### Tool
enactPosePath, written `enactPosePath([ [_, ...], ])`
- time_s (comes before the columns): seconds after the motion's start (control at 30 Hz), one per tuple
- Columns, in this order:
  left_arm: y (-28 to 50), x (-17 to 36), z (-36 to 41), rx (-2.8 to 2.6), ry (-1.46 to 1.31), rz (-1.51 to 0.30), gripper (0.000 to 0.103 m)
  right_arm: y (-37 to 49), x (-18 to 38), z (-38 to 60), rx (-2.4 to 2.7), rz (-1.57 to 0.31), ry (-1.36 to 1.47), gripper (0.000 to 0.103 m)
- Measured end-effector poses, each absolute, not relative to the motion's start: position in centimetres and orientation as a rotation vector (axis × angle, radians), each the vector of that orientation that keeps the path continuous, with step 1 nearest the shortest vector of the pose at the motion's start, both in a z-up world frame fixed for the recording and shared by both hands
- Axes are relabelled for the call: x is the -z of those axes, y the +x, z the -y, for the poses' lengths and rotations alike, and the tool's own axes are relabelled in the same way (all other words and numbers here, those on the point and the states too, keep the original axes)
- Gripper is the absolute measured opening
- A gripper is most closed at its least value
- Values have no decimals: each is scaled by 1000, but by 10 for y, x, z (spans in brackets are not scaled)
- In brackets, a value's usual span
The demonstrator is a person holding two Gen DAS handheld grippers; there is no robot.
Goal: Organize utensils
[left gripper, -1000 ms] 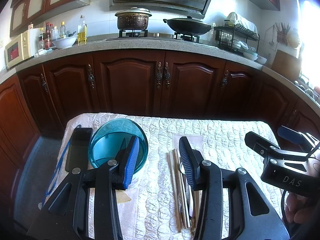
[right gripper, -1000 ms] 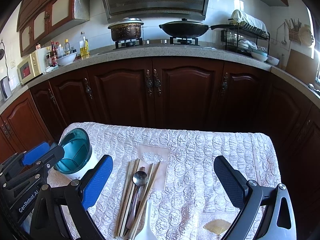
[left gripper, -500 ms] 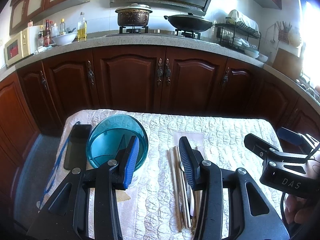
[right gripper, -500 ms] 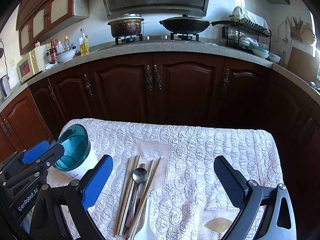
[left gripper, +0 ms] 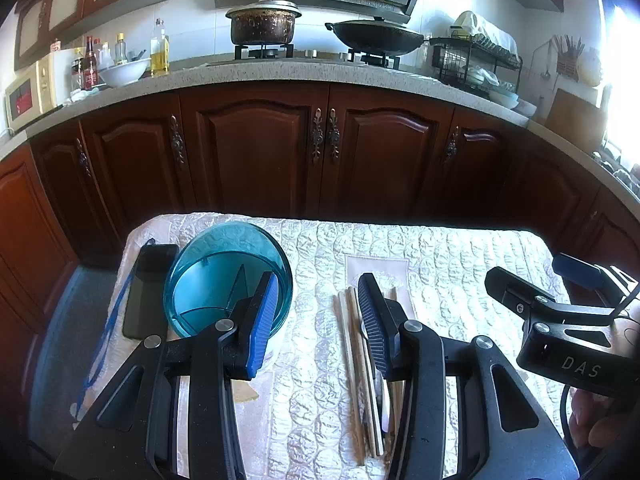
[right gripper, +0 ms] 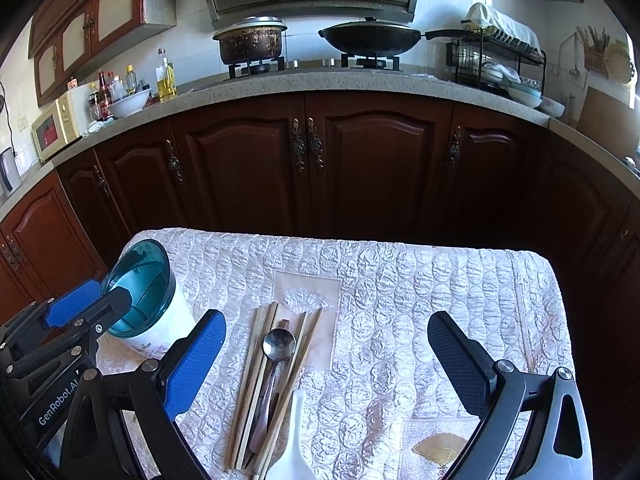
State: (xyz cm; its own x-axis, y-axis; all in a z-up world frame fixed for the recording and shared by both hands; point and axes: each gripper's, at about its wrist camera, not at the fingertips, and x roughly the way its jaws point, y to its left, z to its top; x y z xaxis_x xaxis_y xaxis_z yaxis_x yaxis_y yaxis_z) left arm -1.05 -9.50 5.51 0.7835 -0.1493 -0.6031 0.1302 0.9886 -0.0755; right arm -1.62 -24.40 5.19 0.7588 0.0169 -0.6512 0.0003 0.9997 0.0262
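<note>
Several wooden chopsticks [right gripper: 256, 380] lie in a bundle on the quilted cloth, with a metal spoon [right gripper: 279, 344] among them. A white ceramic spoon [right gripper: 294, 440] lies at their near end. A white utensil holder with a teal divided insert [right gripper: 148, 300] stands to their left. My right gripper [right gripper: 328, 360] hovers open over the bundle, its jaws wide apart and nothing between them. My left gripper [left gripper: 316, 320] is open and holds nothing. Its blue pad overlaps the holder [left gripper: 228, 276] and its dark pad overlaps the chopsticks [left gripper: 352, 360]. Each gripper shows in the other's view: left gripper [right gripper: 108, 294], right gripper [left gripper: 524, 270].
A black phone [left gripper: 148, 292] with a blue strap lies left of the holder near the table's left edge. The white quilted tablecloth [right gripper: 440, 280] covers a small table. Dark wooden cabinets [right gripper: 372, 176] stand close behind it, under a counter with pots.
</note>
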Motion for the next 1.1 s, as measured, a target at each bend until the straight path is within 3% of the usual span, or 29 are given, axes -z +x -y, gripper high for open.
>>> enactPosePath([
  [0.37,-1,-43,99,164,-21,-702,41,-6,-36,252,-13,-760,47,101],
  [0.63,12,-14,96,199,-9,-809,41,17,15,272,-39,-881,74,100],
  [0.7,14,-6,99,217,-7,-838,41,25,32,277,-78,-922,100,91],
  [0.77,16,2,104,230,13,-856,41,33,50,282,-125,-973,136,69],
  [0.83,17,8,110,241,35,-870,41,42,65,285,-164,-1011,180,57],
  [1.1,24,40,121,252,77,-976,41,78,107,269,-259,-1123,276,46],
])
